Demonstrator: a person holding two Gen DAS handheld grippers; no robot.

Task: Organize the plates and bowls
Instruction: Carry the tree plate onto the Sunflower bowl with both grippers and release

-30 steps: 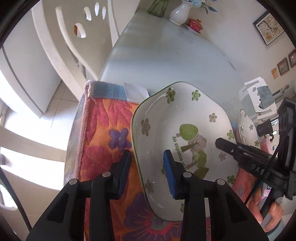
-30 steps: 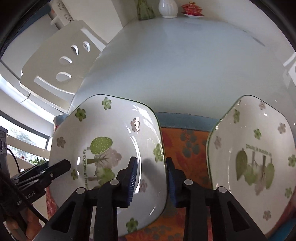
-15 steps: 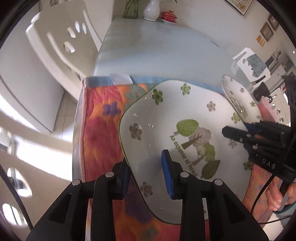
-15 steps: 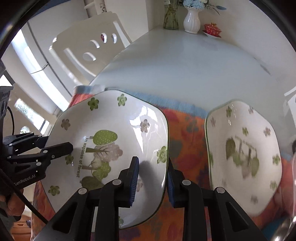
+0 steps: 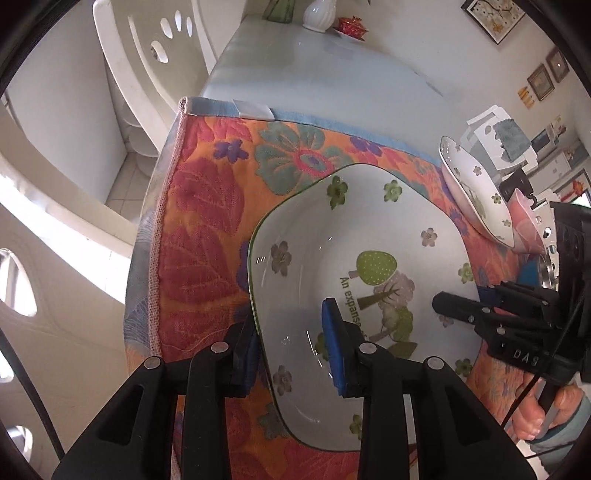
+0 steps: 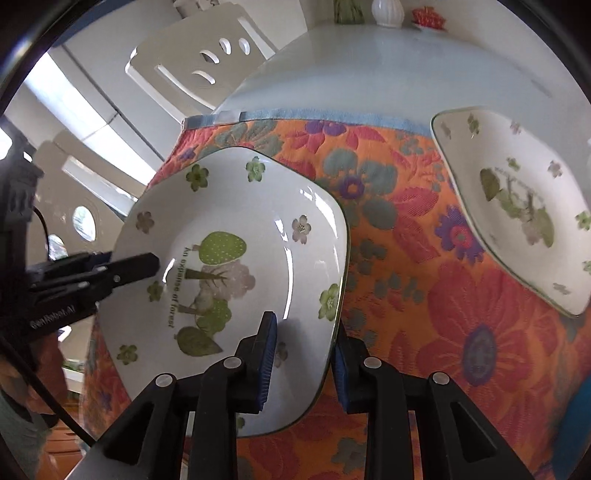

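Note:
A white squarish plate (image 5: 362, 258) with a green tree print and small flowers hangs tilted above the floral cloth (image 5: 199, 229). My left gripper (image 5: 291, 343) is shut on its left rim, one blue pad inside the plate and one under the edge. My right gripper (image 6: 303, 354) is shut on the opposite rim of the same plate (image 6: 236, 258). Each wrist view shows the other gripper across the plate: the right gripper (image 5: 461, 301) and the left gripper (image 6: 136, 266). A second matching plate (image 6: 517, 206) lies on the cloth to the right.
The orange and red cloth (image 6: 406, 258) has a blue far border. Beyond it the pale table (image 5: 332, 81) carries a white vase (image 5: 319, 14) and a red lidded pot (image 5: 351, 26). White chairs (image 5: 155, 55) stand at the left. A person's hand (image 5: 539, 413) grips the right handle.
Both grippers have carried the plate back from the cloth's far blue border, so more cloth shows beyond it. The gap to the second plate has grown. Both grips are unchanged.

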